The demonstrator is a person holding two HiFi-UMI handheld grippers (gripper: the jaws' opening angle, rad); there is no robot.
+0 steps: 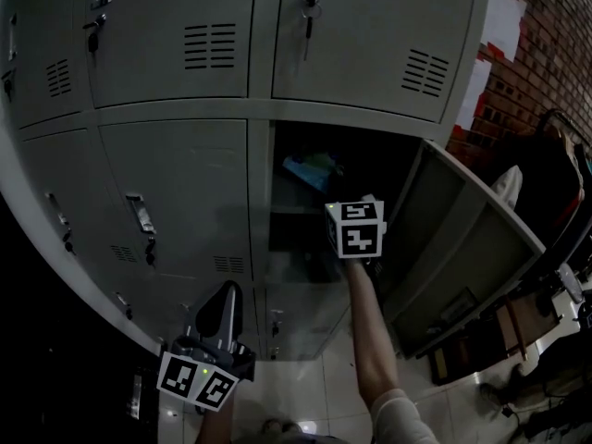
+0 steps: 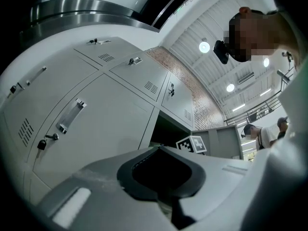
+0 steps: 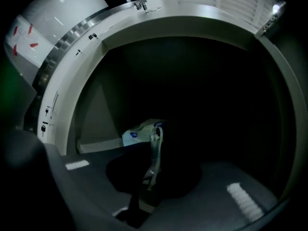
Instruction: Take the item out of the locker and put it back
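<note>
Packet [image 3: 139, 133] clamped in my right tool [image 3: 153, 160], inside open locker [image 1: 263, 192]. My left tool [image 2: 159, 149] closed, empty, left of opening.

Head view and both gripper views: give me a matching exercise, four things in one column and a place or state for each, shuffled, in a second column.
1. locker door
2. blue bag
3. left tongs
4. right tongs

A. shut on the bag's strap
B. swung open
C. shut, nothing between them
D. lying on the shelf inside

Pairs: 1-B, 2-D, 3-C, 4-A
</note>
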